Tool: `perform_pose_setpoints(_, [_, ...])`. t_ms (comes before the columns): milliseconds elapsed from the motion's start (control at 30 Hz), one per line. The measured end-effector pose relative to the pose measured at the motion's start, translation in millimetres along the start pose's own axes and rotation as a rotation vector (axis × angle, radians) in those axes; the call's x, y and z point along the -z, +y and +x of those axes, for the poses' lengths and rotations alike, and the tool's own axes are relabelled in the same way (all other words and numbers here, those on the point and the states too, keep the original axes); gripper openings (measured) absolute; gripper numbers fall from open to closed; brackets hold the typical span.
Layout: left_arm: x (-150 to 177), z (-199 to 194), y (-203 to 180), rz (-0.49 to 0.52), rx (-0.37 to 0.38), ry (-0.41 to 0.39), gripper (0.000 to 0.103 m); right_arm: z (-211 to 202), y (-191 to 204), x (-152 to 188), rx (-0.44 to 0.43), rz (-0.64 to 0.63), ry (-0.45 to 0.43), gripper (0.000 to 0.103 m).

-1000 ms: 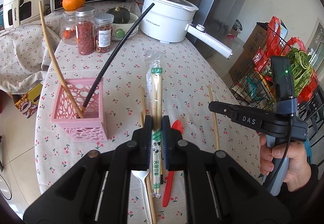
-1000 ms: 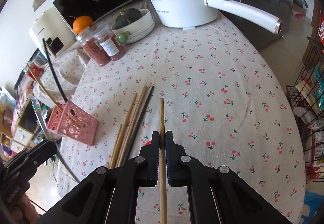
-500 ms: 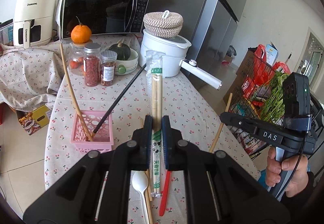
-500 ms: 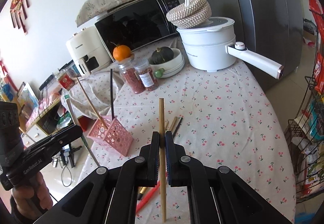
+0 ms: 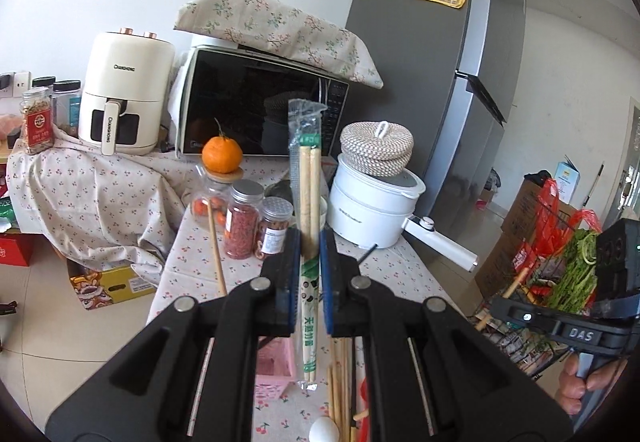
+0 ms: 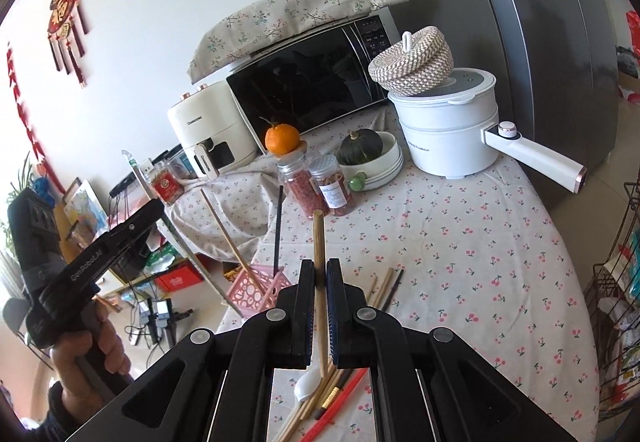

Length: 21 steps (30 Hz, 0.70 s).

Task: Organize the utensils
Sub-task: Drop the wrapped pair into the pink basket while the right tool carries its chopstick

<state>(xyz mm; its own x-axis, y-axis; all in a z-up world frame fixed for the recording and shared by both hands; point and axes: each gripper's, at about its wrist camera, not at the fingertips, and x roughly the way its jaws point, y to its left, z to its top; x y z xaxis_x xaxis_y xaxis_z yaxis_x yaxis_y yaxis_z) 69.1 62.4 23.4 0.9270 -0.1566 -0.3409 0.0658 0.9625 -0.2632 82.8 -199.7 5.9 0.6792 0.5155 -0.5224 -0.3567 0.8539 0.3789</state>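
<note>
Chopsticks are what I carry in both hands: my left gripper is clamped on a wrapped pair of chopsticks in a clear plastic sleeve, and my right gripper is pinched tight on a single bare wooden chopstick. Both stand nearly upright in the centre of their frames, lifted clear of the table.

The wrapped pair feels like a light, stiff load, but I judge the sleeve to be slick; the sticks could slide inside it or the film could slip between the pads. My hold sits roughly at mid-length, which keeps it balanced. The loose top of the sleeve in the upper centre of the left view is floppy and no place to grip.

The bare stick is thin, rigid and round, so it may roll or pivot in the pads if it knocks against anything. I hold it near its middle, with the top end free above the gripper.

The pink basket sits at lower centre-left of the right view, already holding a tan chopstick and a black chopstick. More utensils lie on the table at the bottom of the frame.
</note>
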Motion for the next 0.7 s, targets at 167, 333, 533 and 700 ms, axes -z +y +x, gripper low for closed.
perform_pose_setpoints(167, [10.7,28.3,20.6,-0.008,-0.096,-0.012,0.011,-1.2,8.9,-6.2,-0.03,0.001,-0.022,0.006])
perform_pose_setpoints(333, [23.8,60.1,33.1,-0.03,-0.124,0.068,0.011,-1.4,19.0,-14.5,-0.067,0.015,-0.051,0.006])
perform_pose_setpoints(533, [32.5,68.9,33.7,-0.03,-0.141,0.168,0.036,1.0,32.5,-24.5,-0.106,0.027,-0.09,0.006])
perform_pose_setpoints(700, [29.8,46.0,33.4,-0.014,-0.15,0.176,0.065,6.2,40.2,-33.0,-0.123,0.044,-0.124,0.006])
